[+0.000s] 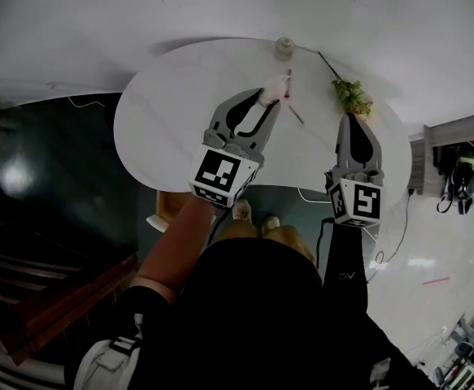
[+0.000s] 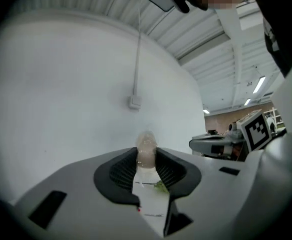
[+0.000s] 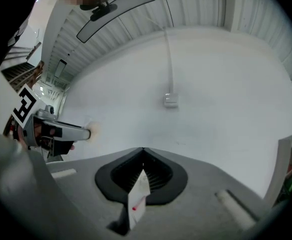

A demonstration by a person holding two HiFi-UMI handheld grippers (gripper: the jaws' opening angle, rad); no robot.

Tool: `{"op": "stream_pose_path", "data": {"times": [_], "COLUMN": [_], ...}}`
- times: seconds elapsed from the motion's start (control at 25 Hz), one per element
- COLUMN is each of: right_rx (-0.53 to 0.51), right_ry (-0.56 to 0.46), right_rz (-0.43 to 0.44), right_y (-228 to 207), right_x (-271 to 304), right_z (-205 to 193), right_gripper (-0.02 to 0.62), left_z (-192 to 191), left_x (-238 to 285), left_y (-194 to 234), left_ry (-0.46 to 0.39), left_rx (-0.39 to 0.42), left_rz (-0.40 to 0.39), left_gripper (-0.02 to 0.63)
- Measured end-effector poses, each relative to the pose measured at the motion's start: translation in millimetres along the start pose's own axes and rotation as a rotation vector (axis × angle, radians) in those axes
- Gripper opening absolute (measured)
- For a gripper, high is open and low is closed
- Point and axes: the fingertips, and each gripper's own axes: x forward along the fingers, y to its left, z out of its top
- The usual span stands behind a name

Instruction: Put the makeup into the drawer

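Left gripper view: the left gripper [image 2: 147, 160] has its jaws clamped on a pale, translucent makeup bottle [image 2: 147, 148], whose top pokes out past the fingertips, held above the white table [image 1: 171, 128]. The right gripper [image 3: 143, 151] (jaws pressed together, nothing between them) hangs over the table's near edge. A small jar [image 1: 284, 47] stands at the table's far edge; its contents cannot be made out.

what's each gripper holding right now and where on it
Left gripper is shut on a pale makeup tube, pinched across its body, one end poking past the tips. Right gripper is shut, holding nothing.
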Motion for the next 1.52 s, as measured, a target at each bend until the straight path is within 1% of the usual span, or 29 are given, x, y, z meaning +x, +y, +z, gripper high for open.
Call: {"op": "stream_pose_path", "data": {"times": [0.08,0.24,0.36,0.48,0.56,0.68,0.84,1.0,1.12,1.24,1.36,1.52], "right_rx": [-0.006,0.019,-0.017,-0.027,-0.021,-0.020,-0.001,0.019,0.022,0.025,0.042,0.056], "right_ry": [-0.005,-0.022,-0.018,-0.030,-0.047,-0.055,-0.073,-0.090,-0.106,-0.126,-0.149,-0.151], "right_rz": [-0.007,-0.028,0.006,0.062,0.112,0.211,0.349,0.503,0.624,0.735,0.825,0.936], "right_y": [3.1,17.9,25.6,31.6,37.6,55.5,92.1,143.0,185.3,225.2,261.4,308.3], "right_x": [-3.4,-17.2,-16.5,-9.1,-1.0,16.1,39.2,49.9,58.3,59.6,54.7,39.1], "right_z": [0.0,-3.0,-0.5,5.3,8.6,10.3,11.5,11.2,11.1,15.2,23.2,22.9], "right_gripper": [0.003,0.004,0.003,0.003,0.003,0.003,0.003,0.003,0.003,0.003,0.003,0.003], "left_z": [3.7,4.0,3.1,2.3,3.0,4.2,5.8,6.3,2.0,-5.0,-2.8,-9.0], "left_x": [-10.3,-26.2,-28.5,-32.2,-38.4,-55.8,-93.1,-147.9,-185.9,-222.0,-263.8,-309.5], "left_y": [-4.6,-14.0,-8.7,0.8,10.8,29.2,58.4,79.7,93.9,101.7,103.7,100.1], "left_ry": [-0.032,-0.063,-0.060,-0.051,-0.048,-0.045,-0.043,-0.036,-0.021,0.012,0.005,0.041], "left_rx": [-0.003,0.030,0.039,0.042,0.046,0.046,0.064,0.081,0.085,0.081,0.080,0.087], "left_rz": [0.004,-0.023,0.000,0.048,0.103,0.204,0.367,0.548,0.664,0.758,0.858,0.948], "left_gripper": [0.097,0.097,0.097,0.098,0.098,0.098,0.098,0.098,0.098,0.098,0.098,0.098]}}
